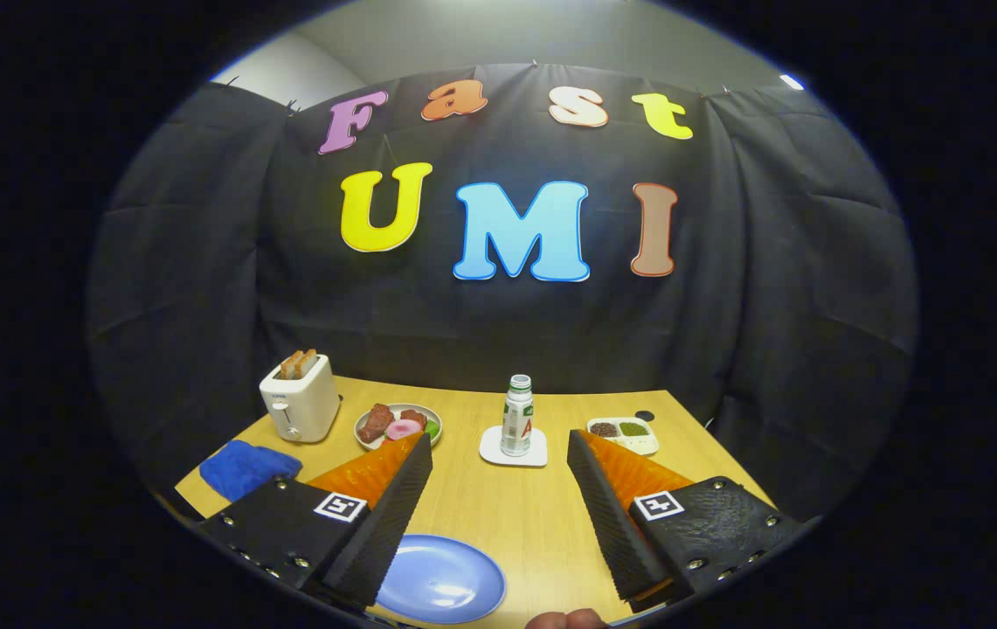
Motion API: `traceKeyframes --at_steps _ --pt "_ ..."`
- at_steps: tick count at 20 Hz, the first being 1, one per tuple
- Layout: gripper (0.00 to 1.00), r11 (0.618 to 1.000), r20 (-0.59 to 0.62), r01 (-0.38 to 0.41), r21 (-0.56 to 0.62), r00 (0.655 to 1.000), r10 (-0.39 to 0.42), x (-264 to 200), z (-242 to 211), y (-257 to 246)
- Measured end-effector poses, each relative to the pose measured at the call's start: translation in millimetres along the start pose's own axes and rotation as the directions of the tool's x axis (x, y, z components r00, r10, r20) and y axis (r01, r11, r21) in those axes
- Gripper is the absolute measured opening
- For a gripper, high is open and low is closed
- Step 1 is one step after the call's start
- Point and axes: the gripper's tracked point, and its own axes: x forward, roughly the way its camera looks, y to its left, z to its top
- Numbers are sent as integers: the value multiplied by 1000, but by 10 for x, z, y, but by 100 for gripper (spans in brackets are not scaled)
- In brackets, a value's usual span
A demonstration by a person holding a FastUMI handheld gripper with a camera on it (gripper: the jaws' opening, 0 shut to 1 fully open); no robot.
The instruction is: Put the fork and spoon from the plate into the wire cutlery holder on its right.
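1. We start at the left of the table (pixel 498 515): a blue cloth (pixel 246 467) lies near the corner, and beyond it stands a white toaster (pixel 300 400) with bread in its slots.
2. Next comes a food plate (pixel 399 425) with meat and a pink piece, touching the tip of our left finger (pixel 380 489) as seen from here.
3. The gripper (pixel 498 454) has its two fingers spread wide with nothing between the pads but bare wood.
4. The blue plate (pixel 439 578) lies low between the fingers, closer to the left one and partly under it. It sits below and behind the tips, so we judge we must tilt down and draw back to see it properly.
5. The part of the plate we can see looks bare; we cannot make out a fork or spoon, so their long axis cannot be told yet.
6. Ahead, between the tips, a bottle (pixel 516 417) stands upright on a white coaster (pixel 513 447), well clear of the plate.
7. Beyond the right finger (pixel 616 494) is a small tray (pixel 624 432) of dark and green bits, with a black disc (pixel 645 416) behind it.
8. We cannot pick out a wire holder to the right of the plate; the right finger covers that ground.
9. A fingertip (pixel 566 619) shows just below the plate.
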Motion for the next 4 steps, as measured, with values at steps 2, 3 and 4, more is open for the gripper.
traceKeyframes --at_steps 2,3,4 --pt "95 999 94 19 27 995 -21 -39 8 25" --pt "95 998 125 40 40 991 -45 -84 16 22" --pt "95 997 150 55 48 987 -62 -101 6 34"
